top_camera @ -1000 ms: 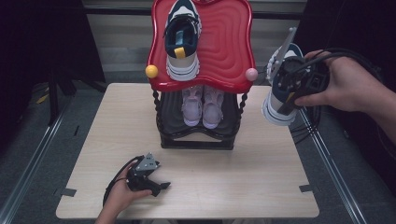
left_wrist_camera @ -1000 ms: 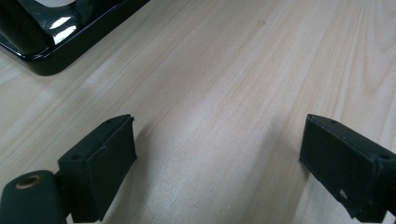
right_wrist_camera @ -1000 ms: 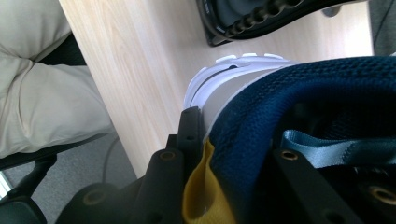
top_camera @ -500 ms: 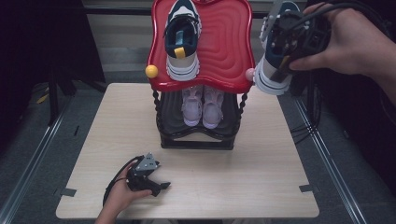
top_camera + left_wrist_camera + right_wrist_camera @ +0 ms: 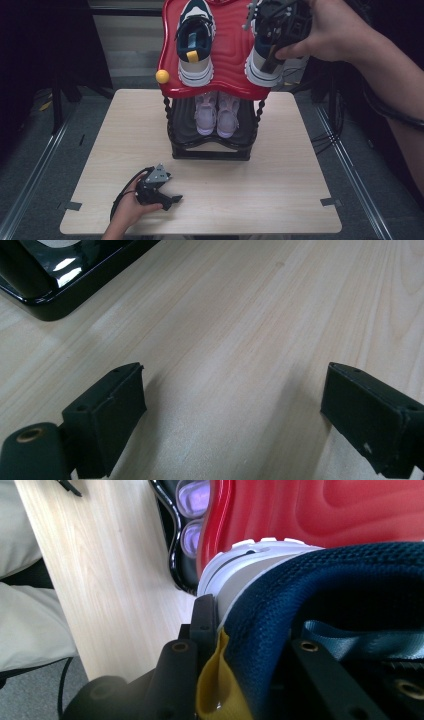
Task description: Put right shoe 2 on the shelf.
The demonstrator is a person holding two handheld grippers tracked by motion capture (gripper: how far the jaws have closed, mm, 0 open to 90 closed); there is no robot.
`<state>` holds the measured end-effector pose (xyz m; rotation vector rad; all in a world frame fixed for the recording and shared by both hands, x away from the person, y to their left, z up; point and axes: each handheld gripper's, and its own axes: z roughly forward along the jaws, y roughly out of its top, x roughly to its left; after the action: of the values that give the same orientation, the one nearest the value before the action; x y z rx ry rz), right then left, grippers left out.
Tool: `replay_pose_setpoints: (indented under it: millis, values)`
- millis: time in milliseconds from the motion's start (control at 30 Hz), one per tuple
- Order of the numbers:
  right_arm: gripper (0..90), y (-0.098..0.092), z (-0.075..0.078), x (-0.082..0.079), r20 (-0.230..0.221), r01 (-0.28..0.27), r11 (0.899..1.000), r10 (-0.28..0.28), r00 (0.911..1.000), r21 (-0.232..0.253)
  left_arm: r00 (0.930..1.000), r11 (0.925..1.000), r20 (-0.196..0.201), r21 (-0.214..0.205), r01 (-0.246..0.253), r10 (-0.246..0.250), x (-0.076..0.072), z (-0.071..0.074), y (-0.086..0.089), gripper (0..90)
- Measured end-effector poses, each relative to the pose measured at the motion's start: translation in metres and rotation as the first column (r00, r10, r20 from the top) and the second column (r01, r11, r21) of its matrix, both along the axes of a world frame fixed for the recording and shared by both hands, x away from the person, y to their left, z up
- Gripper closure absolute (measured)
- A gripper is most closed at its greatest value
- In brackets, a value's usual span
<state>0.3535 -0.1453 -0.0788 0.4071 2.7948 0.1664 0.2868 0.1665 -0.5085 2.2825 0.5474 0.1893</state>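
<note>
The right gripper (image 5: 272, 37) pinches a navy and white sneaker (image 5: 262, 65) at its padded heel collar, one jaw inside the opening, one outside by the yellow pull tab (image 5: 212, 690). The shoe hangs over the right half of the red top shelf (image 5: 230, 55), beside its mate (image 5: 195, 42). It looks light, with a soft upper that gives under pressure and a stiffer sole, so the firm heel seems the sound place to hold. The left gripper (image 5: 167, 197) rests on the table (image 5: 280, 185), jaws spread, holding nothing.
</note>
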Motion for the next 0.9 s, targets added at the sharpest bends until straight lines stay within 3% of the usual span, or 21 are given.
replay_pose_setpoints:
  millis: [333, 900]
  values:
    - [74.2, 0.019, -0.01, 0.021, -0.005, -0.021, 1.0, 0.021, 0.9998, -0.001, 1.0, 1.0, 0.001, 0.001, 0.0, 0.0, 0.0, 0.0, 0.0, 9.8]
    - [74.2, 0.044, -0.025, 0.04, -0.005, -0.092, 0.995, 0.092, 0.9958, -0.033, 1.0, 1.0, -0.001, -0.001, 0.001, -0.001, 0.0, 0.0, 0.0, 9.8]
